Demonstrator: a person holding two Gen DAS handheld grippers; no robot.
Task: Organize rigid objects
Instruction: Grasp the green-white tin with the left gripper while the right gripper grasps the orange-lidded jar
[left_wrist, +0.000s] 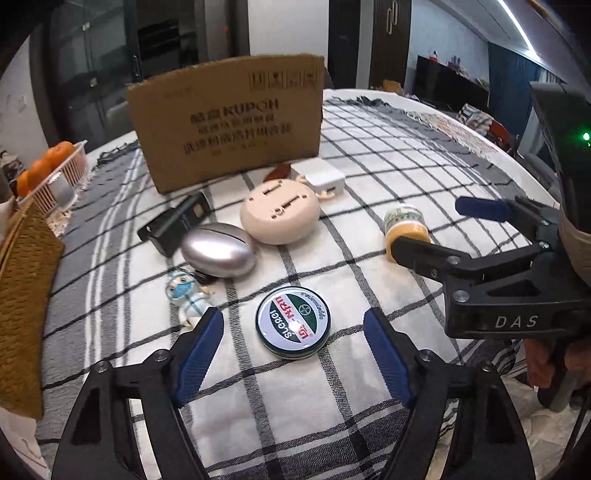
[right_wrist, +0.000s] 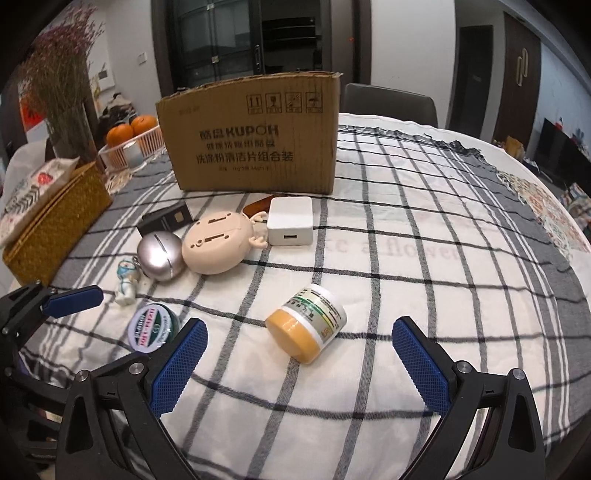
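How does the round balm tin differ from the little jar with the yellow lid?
The balm tin lies flat, its printed lid facing up; the yellow-lidded jar is tipped on its side. The tin is low and disc-shaped, the jar taller and white-bodied. The tin sits before the left tool, the jar before the right tool. Both are round, ungrasped, resting on the checked cloth.

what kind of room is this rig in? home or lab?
Most likely a home dining area. A round table under a checked tablecloth has a dining chair behind it, a basket of oranges and dried flowers stand at one side, and a TV sits in the adjoining room.
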